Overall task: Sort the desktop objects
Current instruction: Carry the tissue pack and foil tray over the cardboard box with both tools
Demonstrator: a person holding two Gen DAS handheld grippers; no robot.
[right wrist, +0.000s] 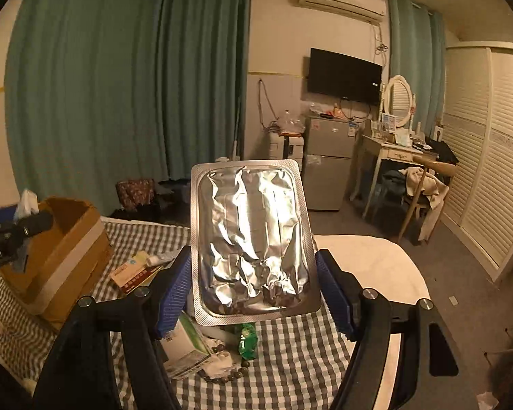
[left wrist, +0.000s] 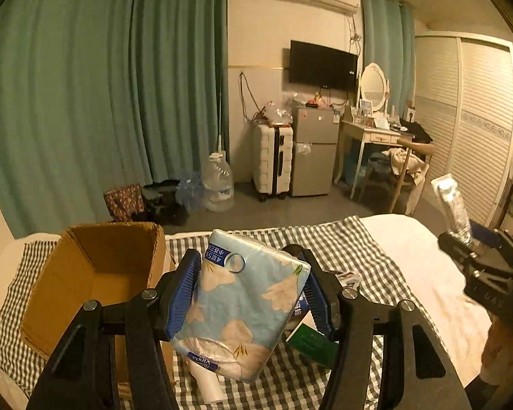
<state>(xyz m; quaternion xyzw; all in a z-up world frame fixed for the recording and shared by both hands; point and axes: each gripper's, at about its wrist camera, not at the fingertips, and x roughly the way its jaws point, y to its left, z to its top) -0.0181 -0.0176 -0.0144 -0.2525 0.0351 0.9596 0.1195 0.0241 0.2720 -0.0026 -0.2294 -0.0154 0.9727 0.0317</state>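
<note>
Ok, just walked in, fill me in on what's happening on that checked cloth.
A person with a handheld gripper in each hand is sorting clutter. The left gripper is clamped on a blue floral tissue pack, lifted beside the open cardboard box. The right gripper holds a silver foil blister sheet upright above the checked cloth. A green-and-white carton, a bead bracelet and a small green packet lie on the cloth.

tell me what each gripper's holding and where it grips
Left gripper clamps the tissue pack across its two long sides. Right gripper pinches the foil pack by its lower side edges.
</note>
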